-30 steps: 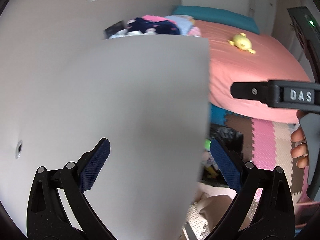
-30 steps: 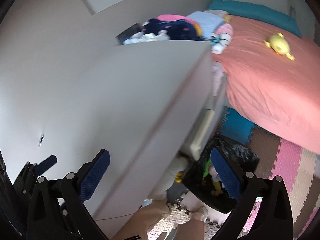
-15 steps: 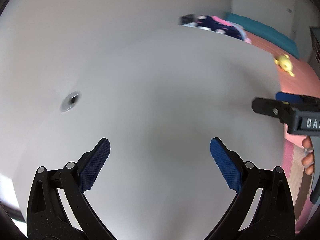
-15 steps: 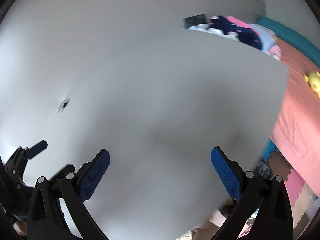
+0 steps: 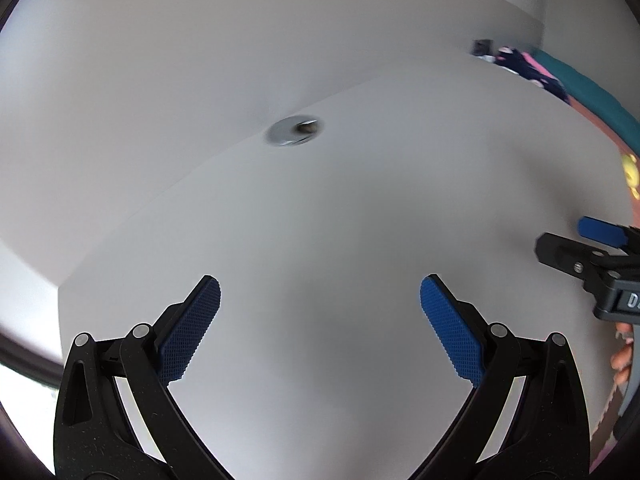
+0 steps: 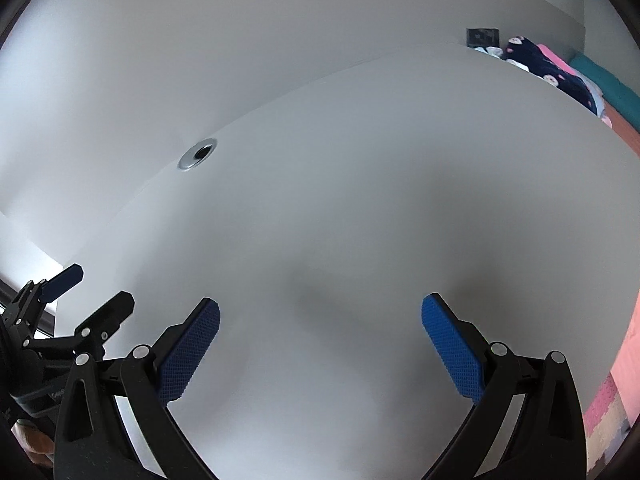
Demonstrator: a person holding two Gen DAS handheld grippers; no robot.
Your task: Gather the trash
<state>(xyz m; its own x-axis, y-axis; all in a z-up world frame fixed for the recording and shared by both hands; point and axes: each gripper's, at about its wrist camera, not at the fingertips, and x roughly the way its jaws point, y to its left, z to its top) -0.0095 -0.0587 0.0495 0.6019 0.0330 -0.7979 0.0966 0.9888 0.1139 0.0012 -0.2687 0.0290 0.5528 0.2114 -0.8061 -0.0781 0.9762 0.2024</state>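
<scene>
No trash shows in either view now. A large white panel [image 5: 360,220] of a cabinet or desk fills both views, with a round metal fitting [image 5: 294,131] near its upper edge, also seen in the right wrist view [image 6: 198,153]. My left gripper [image 5: 320,328] stands open just in front of the panel with nothing between its blue pads. My right gripper [image 6: 320,340] is open too and holds nothing. Each gripper shows at the edge of the other's view: the right one [image 5: 592,252] and the left one [image 6: 60,312].
Folded clothes [image 6: 548,68] lie on top of the white unit at the far right. Beyond them is a bed with a pink cover [image 5: 600,120] and a teal pillow [image 6: 608,84]. Foam floor mats [image 6: 608,420] show at the lower right. A hand [image 5: 624,360] holds the right gripper.
Both views have swung left, onto the white panel. The bed, the black trash bag and the floor have slid out to the right, and the metal fitting has moved toward the middle.
</scene>
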